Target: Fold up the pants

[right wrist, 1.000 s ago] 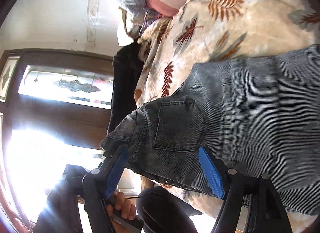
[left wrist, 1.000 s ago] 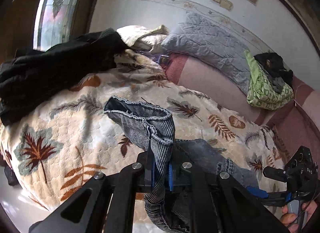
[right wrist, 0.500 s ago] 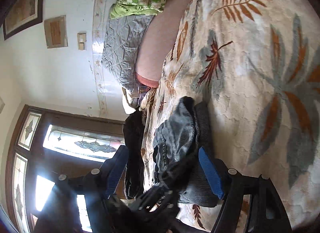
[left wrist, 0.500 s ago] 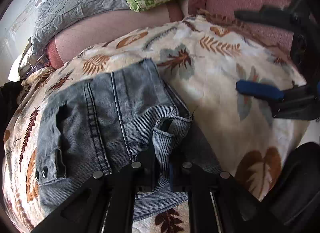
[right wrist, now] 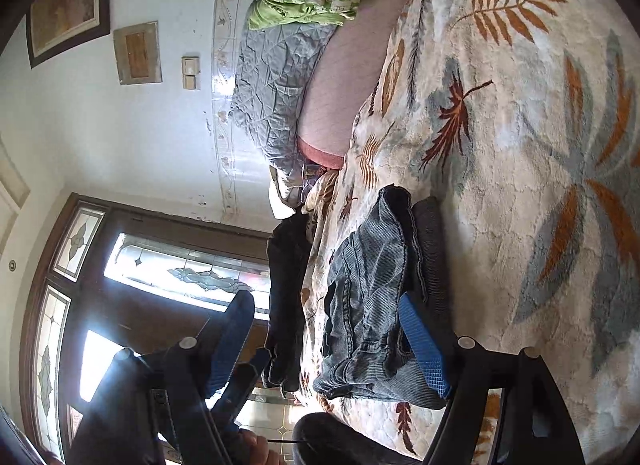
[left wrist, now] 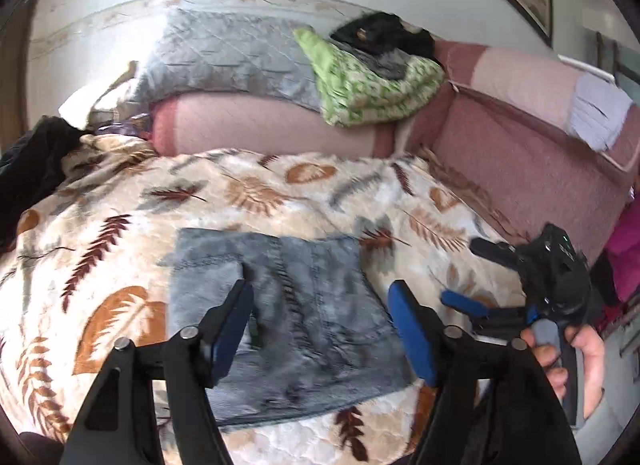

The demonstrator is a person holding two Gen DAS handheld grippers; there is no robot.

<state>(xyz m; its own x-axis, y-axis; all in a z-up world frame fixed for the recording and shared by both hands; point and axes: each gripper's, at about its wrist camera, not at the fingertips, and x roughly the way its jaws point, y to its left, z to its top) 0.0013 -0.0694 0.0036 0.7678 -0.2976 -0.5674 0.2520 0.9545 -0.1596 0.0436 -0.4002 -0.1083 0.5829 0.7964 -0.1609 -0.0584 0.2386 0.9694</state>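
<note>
The grey-blue jeans [left wrist: 288,305] lie folded into a flat rectangle on the leaf-patterned blanket [left wrist: 248,193]. Just in front of them my left gripper [left wrist: 324,331] hovers with its jaws opening; its blue pads [left wrist: 412,333] touch no cloth and nothing is held. Off the jeans' right edge, a hand holds my right gripper [left wrist: 476,277]. In the right wrist view, which is rolled sideways, the jeans [right wrist: 372,285] show as a stacked bundle seen edge-on. My right gripper [right wrist: 328,345] stands open beside the bundle, with no fabric pinched between its fingers.
A black garment [left wrist: 32,177] is heaped at the blanket's left end. Behind it, a grey quilted pillow [left wrist: 224,57] and a green folded blanket [left wrist: 372,85] rest on the pink sofa back [left wrist: 520,145]. A stained-glass window [right wrist: 160,265] is beyond the bed's end.
My left gripper, shut on a fold of the jeans until half a second ago, has let go, opened and drawn back; the jeans now lie flat. The right gripper swung off the jeans, then held still.
</note>
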